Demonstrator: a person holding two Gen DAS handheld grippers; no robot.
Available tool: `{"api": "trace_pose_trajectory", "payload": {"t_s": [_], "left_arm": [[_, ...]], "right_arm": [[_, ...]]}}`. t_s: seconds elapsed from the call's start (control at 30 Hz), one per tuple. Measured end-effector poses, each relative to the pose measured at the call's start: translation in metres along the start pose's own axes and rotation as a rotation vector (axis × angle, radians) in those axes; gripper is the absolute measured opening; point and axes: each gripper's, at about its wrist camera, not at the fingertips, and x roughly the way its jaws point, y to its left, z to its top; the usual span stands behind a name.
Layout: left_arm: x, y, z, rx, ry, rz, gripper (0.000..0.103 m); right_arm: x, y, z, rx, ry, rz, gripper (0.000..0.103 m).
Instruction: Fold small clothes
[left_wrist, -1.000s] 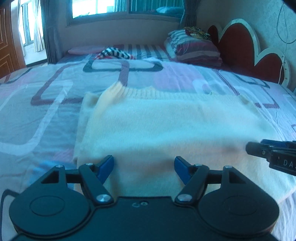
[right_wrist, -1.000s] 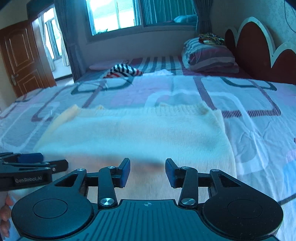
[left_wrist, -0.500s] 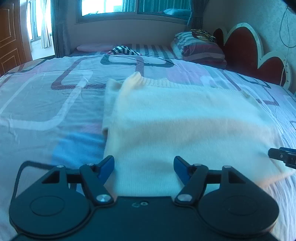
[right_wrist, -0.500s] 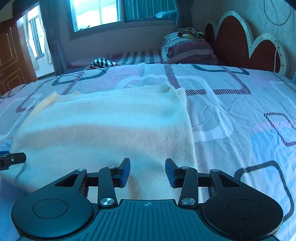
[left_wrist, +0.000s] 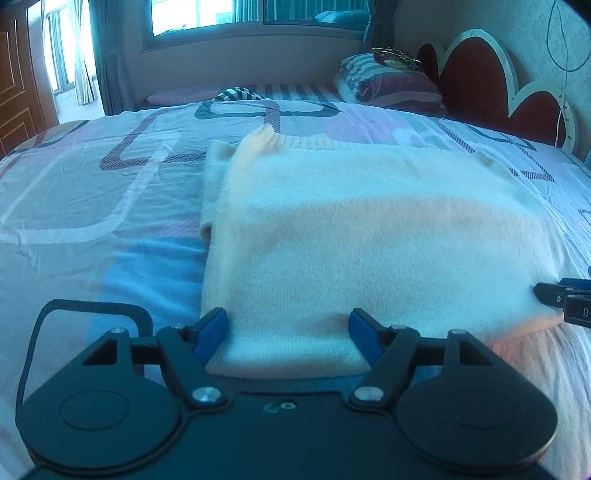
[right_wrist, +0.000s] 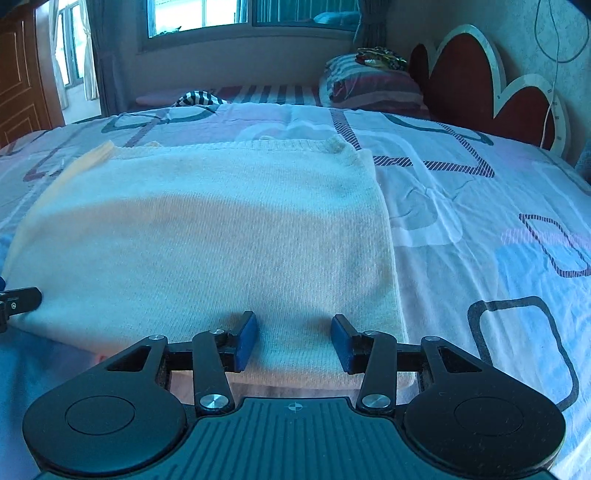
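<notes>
Patterned bedspread (left_wrist: 92, 206) under a folded cream sweater (left_wrist: 369, 229) — pillows (right_wrist: 369, 88), red headboard (right_wrist: 469, 81) beyond it. Left gripper (left_wrist: 288, 332) at the sweater's near-left corner, jaws just widened, spread astride its edge without pinching. Right gripper (right_wrist: 293, 341) at the near-right corner — likewise spread.

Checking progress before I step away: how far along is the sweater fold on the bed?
Done: the cream sweater lies flat on the bed sheet, sides apparently tucked under into a rectangle. In hand: the left gripper and right gripper sit at its near edge, one by each corner, jaws open, nothing pinched. Left: grip that edge and fold it toward the far hem.
</notes>
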Motion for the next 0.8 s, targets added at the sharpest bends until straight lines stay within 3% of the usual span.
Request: {"api": "trace_pose_trajectory", "payload": {"t_s": [0.2,0.5,0.67,0.8], "left_arm": [[0.001,-0.003,0.001,0.012,0.009,0.014,0.074],[0.002,-0.010,0.006,-0.011,0.030,0.073,0.079],[-0.006,-0.007,0.011,-0.092,0.061,0.093,0.077],[-0.024,0.001,0.009,-0.190,0.067,0.067,0.078]], "right_arm": [[0.004,0.000,0.005,-0.009,0.033,0.008,0.046],[0.000,-0.007,-0.004,-0.062,-0.007,0.069,0.046],[0.000,-0.012,0.000,-0.119,0.016,0.122,0.047],[-0.006,-0.020,0.008,-0.105,0.015,0.175,0.047]]}}
